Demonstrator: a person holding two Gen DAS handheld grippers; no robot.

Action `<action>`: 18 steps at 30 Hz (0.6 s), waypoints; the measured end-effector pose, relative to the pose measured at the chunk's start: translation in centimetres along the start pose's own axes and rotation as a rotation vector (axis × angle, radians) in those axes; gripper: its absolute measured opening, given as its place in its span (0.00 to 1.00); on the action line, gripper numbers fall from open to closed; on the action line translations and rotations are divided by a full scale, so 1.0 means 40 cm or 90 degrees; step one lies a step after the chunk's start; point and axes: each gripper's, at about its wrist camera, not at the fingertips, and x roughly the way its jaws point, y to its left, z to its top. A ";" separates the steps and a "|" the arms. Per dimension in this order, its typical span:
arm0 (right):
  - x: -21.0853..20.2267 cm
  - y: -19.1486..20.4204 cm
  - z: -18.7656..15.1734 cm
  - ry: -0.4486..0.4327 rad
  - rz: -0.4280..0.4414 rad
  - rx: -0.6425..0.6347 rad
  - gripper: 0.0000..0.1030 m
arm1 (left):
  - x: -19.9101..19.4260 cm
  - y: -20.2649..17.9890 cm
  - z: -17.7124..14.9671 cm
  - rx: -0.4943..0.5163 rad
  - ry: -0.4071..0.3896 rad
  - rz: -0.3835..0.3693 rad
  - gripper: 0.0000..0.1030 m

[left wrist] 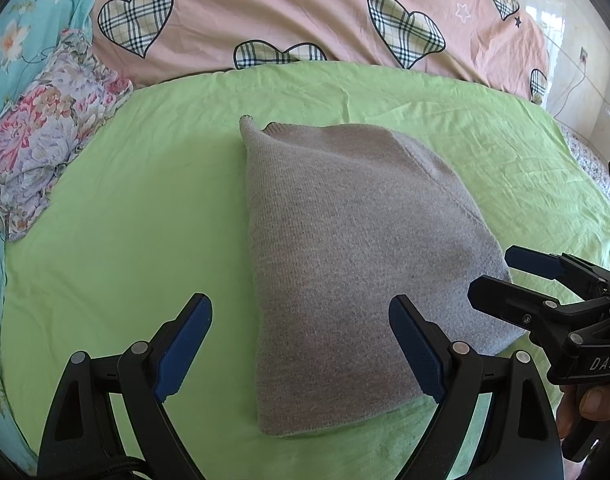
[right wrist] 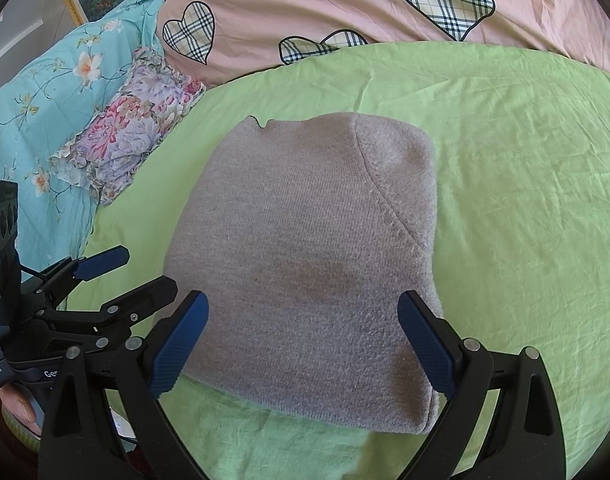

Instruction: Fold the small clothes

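Observation:
A folded grey knit garment (left wrist: 345, 260) (right wrist: 305, 220) lies flat on the green sheet (left wrist: 145, 200) (right wrist: 525, 200). My left gripper (left wrist: 301, 301) hovers open over the garment's near left corner, its blue pads wide apart and touching nothing. My right gripper (right wrist: 303, 298) is open too, above the garment's near right edge, with nothing held. Each gripper shows in the other's view: the right gripper (left wrist: 489, 273) at the garment's right edge, the left gripper (right wrist: 151, 269) just left of the garment.
A folded floral cloth (left wrist: 53, 140) (right wrist: 137, 136) lies at the sheet's left edge. A pink quilt with plaid hearts (left wrist: 285, 8) (right wrist: 325, 0) runs along the back, turquoise flowered bedding (left wrist: 9, 40) (right wrist: 45, 100) on the left. Tiled floor (left wrist: 577, 60) shows at far right.

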 end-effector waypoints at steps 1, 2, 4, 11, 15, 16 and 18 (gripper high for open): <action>0.000 0.000 0.000 0.000 0.000 0.000 0.93 | 0.000 0.000 0.000 -0.001 0.000 0.000 0.88; 0.000 0.000 0.000 0.000 0.000 0.000 0.93 | -0.001 0.001 -0.001 0.000 -0.001 0.000 0.88; 0.001 0.002 0.000 -0.001 0.000 0.001 0.93 | 0.000 0.001 -0.001 0.000 0.000 0.000 0.88; 0.001 -0.001 0.000 -0.001 0.001 0.000 0.93 | 0.000 0.002 0.001 0.000 0.001 -0.001 0.88; 0.001 0.000 -0.001 -0.001 0.000 0.000 0.93 | -0.001 0.005 0.002 0.001 0.000 -0.002 0.88; 0.000 0.000 -0.001 -0.001 0.001 0.001 0.93 | -0.001 0.005 0.002 0.001 0.000 -0.001 0.88; 0.000 0.001 -0.001 -0.001 0.000 0.000 0.93 | 0.000 0.005 0.002 0.001 0.000 -0.002 0.88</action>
